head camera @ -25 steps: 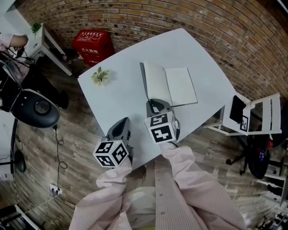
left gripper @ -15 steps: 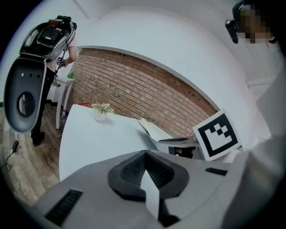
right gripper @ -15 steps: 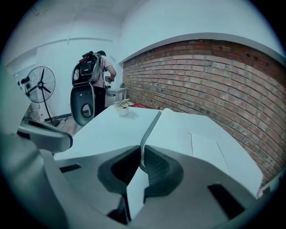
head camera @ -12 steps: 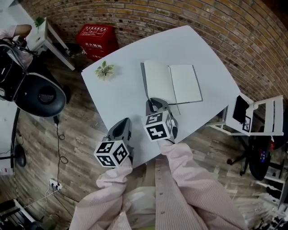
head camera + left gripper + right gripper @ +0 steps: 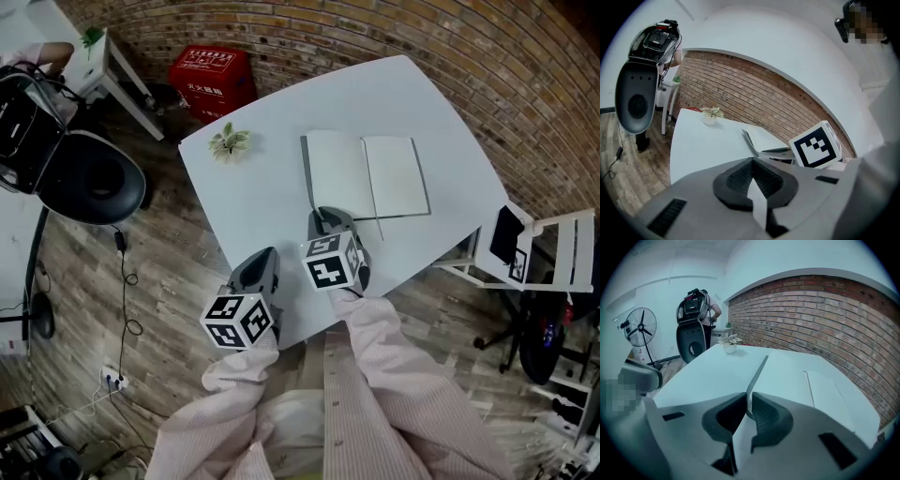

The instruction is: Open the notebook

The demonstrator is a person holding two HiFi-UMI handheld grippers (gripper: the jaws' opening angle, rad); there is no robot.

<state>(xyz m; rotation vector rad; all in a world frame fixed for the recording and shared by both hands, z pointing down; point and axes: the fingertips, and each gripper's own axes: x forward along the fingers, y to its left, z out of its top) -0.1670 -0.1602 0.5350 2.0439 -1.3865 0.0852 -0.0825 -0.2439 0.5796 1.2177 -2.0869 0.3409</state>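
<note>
The notebook [image 5: 396, 178] lies open on the white table [image 5: 253, 202], blank pages up. Its left cover [image 5: 336, 176] is still tilted up off the table, and in the right gripper view that cover [image 5: 758, 372] shows edge-on. My right gripper [image 5: 320, 218] is at the cover's near corner. The thin edge runs between its pads [image 5: 749, 401], which still touch it while the jaws have just been opening slightly. My left gripper [image 5: 266, 256] hovers at the table's near edge, left of the right one. It is shut with nothing in it [image 5: 752, 163].
A small potted plant [image 5: 229, 142] stands at the table's far left corner. On the floor are a red crate [image 5: 211, 73] and a black chair [image 5: 89, 178] to the left. A white folding chair [image 5: 553, 246] stands to the right. A brick wall runs behind.
My right gripper has sunk a little with the cover, which now leans lower toward the table. The left gripper has hardly moved.
</note>
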